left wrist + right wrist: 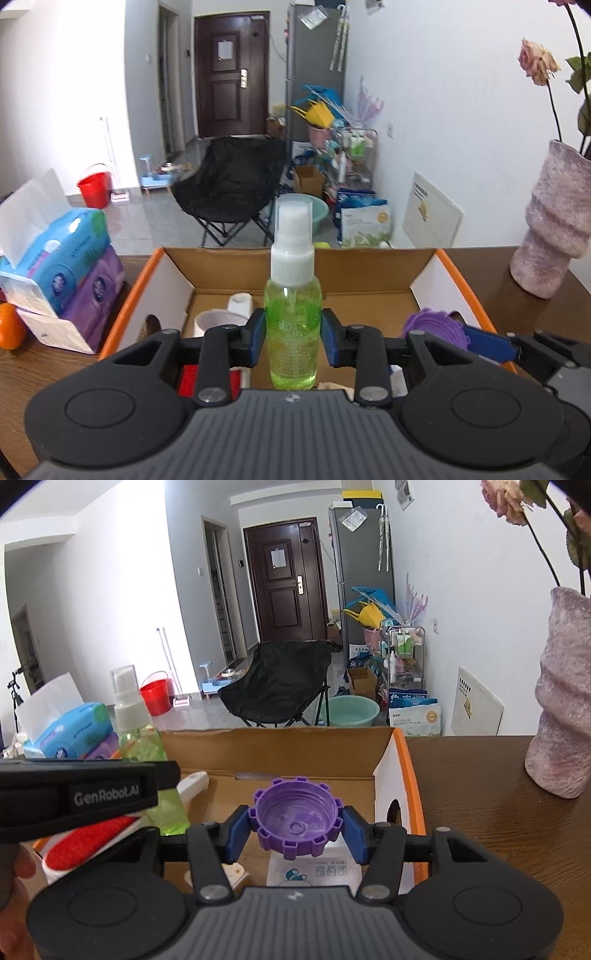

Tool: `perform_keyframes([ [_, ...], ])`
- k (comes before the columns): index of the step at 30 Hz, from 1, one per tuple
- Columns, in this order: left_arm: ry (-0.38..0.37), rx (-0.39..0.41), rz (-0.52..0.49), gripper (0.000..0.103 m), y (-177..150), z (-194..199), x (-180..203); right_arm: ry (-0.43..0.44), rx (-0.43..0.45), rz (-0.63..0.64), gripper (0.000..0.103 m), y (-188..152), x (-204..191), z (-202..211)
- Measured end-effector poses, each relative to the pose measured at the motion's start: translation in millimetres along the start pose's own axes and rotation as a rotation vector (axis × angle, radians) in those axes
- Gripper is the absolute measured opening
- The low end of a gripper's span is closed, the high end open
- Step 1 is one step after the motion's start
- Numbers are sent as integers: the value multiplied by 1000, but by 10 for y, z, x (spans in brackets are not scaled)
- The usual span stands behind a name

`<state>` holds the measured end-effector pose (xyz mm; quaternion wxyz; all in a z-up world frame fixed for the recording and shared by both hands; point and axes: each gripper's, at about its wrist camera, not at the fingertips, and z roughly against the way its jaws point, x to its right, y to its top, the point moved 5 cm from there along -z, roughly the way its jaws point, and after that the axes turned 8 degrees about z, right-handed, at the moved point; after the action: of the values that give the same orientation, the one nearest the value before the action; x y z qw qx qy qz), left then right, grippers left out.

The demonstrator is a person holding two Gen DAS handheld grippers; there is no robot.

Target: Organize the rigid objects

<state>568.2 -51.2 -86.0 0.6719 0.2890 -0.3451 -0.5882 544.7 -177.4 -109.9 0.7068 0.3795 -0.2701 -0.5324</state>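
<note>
partly done: cup [213, 320], brush [88, 836] and packet [314, 871] already in box [424, 264]. left gripper [293, 338] clamped on upright spray bottle [292, 325] over box middle; right gripper [297, 829] gripping purple cap [295, 818] near box's right wall. both still to set down.

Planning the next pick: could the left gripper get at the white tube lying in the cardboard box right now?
Probably not yet. The left gripper is shut on the green spray bottle, so its jaws are occupied; the white tube lies beyond, uncovered, in the cardboard box.
</note>
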Motion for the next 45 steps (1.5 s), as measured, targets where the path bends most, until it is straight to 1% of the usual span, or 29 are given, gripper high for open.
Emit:
perform_keyframes([
  [1,2,8,-1,50,5,14,-12,0,2,5,64,-4,0,1],
  [2,7,19,4,75,17,41,-37,-4,7,8,83,9,6,0],
  [3,9,36,10,86,30,75,-60,-12,16,16,96,11,-2,17],
  [4,10,61,16,96,45,124,-91,-19,25,27,97,14,-3,40],
  [6,20,80,18,99,68,180,-131,-26,28,39,99,14,1,71],
  [7,22,79,23,103,78,197,-156,-27,28,40,100,13,5,85],
  [11,33,93,25,103,87,274,-222,-33,36,36,103,8,40,154],
  [14,40,86,30,103,75,306,-243,-30,37,32,103,6,58,200],
  [20,31,67,44,103,17,382,-267,-12,36,26,103,-32,61,314],
  [29,24,77,49,103,-64,626,-261,-7,59,38,103,-82,62,595],
  [38,14,79,60,103,-207,850,-307,-28,76,40,103,-265,201,936],
  [45,17,76,67,103,-391,1002,-336,-47,80,55,103,-458,305,1206],
])
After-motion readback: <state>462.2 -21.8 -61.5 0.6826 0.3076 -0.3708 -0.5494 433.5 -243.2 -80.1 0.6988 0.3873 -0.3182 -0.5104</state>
